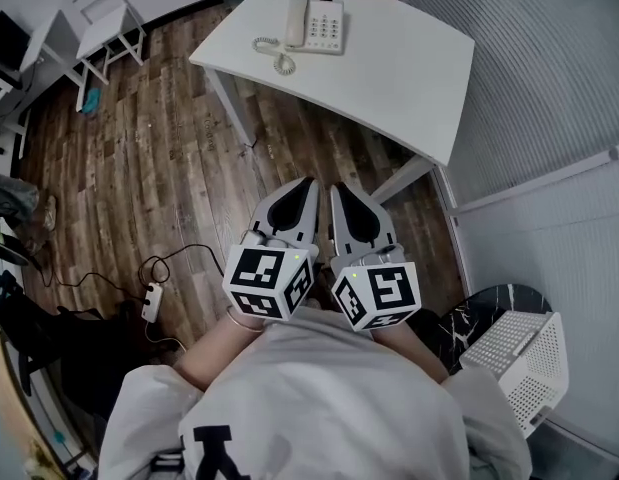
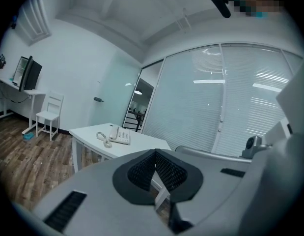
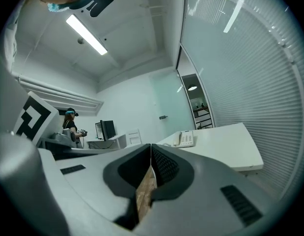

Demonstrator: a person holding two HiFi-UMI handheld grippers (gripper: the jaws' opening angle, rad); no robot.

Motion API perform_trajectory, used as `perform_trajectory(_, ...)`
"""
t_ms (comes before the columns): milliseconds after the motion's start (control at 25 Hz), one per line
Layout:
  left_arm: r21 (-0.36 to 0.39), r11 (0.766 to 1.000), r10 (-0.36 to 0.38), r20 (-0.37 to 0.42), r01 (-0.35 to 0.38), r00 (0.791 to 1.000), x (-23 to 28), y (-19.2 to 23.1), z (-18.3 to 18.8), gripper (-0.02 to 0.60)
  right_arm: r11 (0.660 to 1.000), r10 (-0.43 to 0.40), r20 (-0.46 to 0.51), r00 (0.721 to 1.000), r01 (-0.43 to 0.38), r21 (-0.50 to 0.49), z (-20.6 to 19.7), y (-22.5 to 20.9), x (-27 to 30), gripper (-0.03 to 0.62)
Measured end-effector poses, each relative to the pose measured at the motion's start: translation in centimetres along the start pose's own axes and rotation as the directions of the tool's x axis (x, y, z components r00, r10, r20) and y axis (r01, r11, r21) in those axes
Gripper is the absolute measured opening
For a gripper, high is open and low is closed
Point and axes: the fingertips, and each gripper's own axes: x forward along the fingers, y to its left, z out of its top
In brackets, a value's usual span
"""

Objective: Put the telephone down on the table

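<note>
A white desk telephone (image 1: 317, 23) with its handset on the cradle and a coiled cord (image 1: 277, 56) lies on the white table (image 1: 409, 78) at the far side of the room. It also shows small in the left gripper view as the telephone (image 2: 117, 134) and in the right gripper view as the telephone (image 3: 184, 138). My left gripper (image 1: 307, 184) and right gripper (image 1: 337, 190) hang side by side over the wooden floor, well short of the table. Both are shut with nothing between their jaws.
A white chair (image 1: 107, 18) and a desk with a monitor (image 2: 28, 73) stand at the left wall. A power strip (image 1: 151, 302) with cables lies on the floor at my left. A white basket (image 1: 519, 363) sits at my right, beside the blinds-covered glass wall (image 1: 549, 78). A person (image 3: 70, 127) stands far off.
</note>
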Motion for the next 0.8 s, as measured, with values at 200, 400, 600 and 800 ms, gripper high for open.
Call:
perform_trajectory(200, 0.002, 1.000, 0.025, 0.002, -0.025, 1.000, -2.4, -1.2, -0.6, 0.005, 1.000, 0.025, -0.005, 1.000, -0.025, 0.001, -0.1, 1.1, -2.1, 0.028)
perform_trajectory(400, 0.015, 1.000, 0.027, 0.021, -0.027, 0.999, -3.6, -1.1, 0.1, 0.005, 1.000, 0.019, 0.015, 1.000, -0.019, -0.024, 0.7, 1.9, -2.9, 0.028)
perform_trajectory(600, 0.016, 1.000, 0.022, 0.032, -0.022, 0.999, -4.3, -0.9, 0.7, 0.005, 1.000, 0.011, 0.030, 0.999, -0.010, -0.006, 1.1, 2.3, -3.2, 0.028)
perform_trajectory(800, 0.031, 0.999, 0.004, 0.036, -0.006, 0.999, -5.4, -0.8, 0.9, 0.005, 1.000, 0.004, 0.037, 0.999, -0.004, -0.002, 0.8, 3.5, -3.4, 0.028)
